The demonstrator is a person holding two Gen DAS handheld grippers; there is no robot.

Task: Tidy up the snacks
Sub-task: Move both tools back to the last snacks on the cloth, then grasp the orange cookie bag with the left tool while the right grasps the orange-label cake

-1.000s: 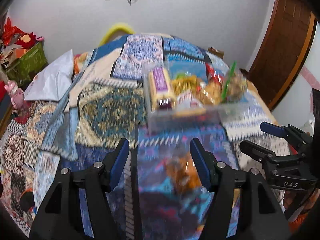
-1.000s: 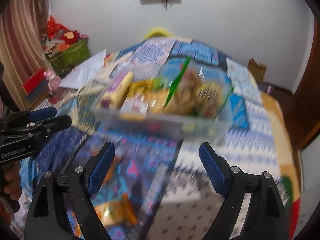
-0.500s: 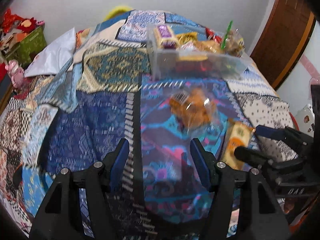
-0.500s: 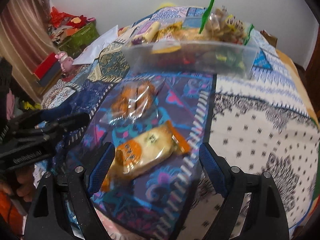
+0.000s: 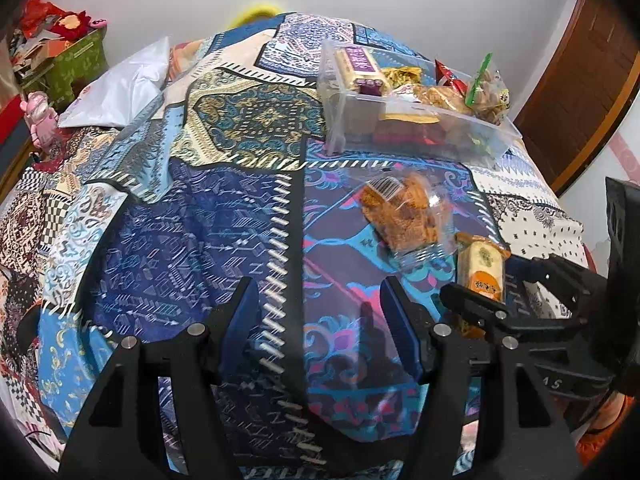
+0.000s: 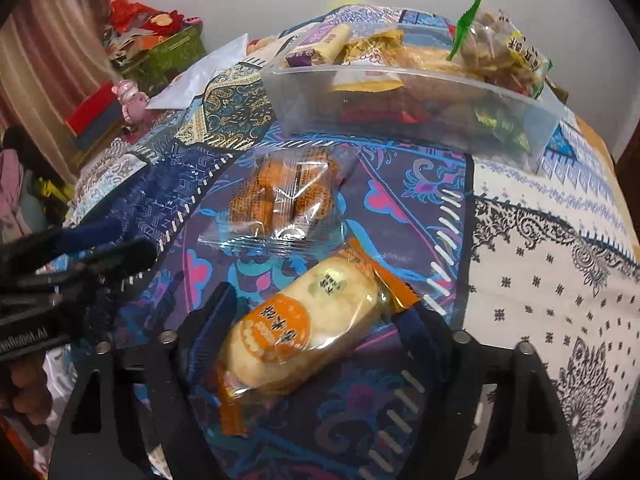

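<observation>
A clear plastic bin (image 6: 420, 120) (image 5: 352, 120) full of snack packs stands at the far side of the patchwork bed cover. Before it lie a clear bag of orange crackers (image 6: 288, 200) (image 5: 404, 212) and an orange-wrapped rice cracker pack (image 6: 304, 328) (image 5: 482, 268). My right gripper (image 6: 316, 312) is open, its fingers on either side of the rice cracker pack, which lies on the cover; it also shows in the left wrist view (image 5: 500, 284). My left gripper (image 5: 320, 304) is open and empty over the cover, to the left of both packs; it also shows in the right wrist view (image 6: 108, 244).
A white pillow (image 5: 120, 88) lies at the bed's far left. A green box (image 5: 72, 64) with red items and a pink toy (image 5: 38, 116) stand beside the bed on the left. A wooden door (image 5: 580, 80) is on the right.
Both grippers have come down and nearer to the bed cover. The right gripper has closed in on the rice cracker pack, which now lies between its open fingers.
</observation>
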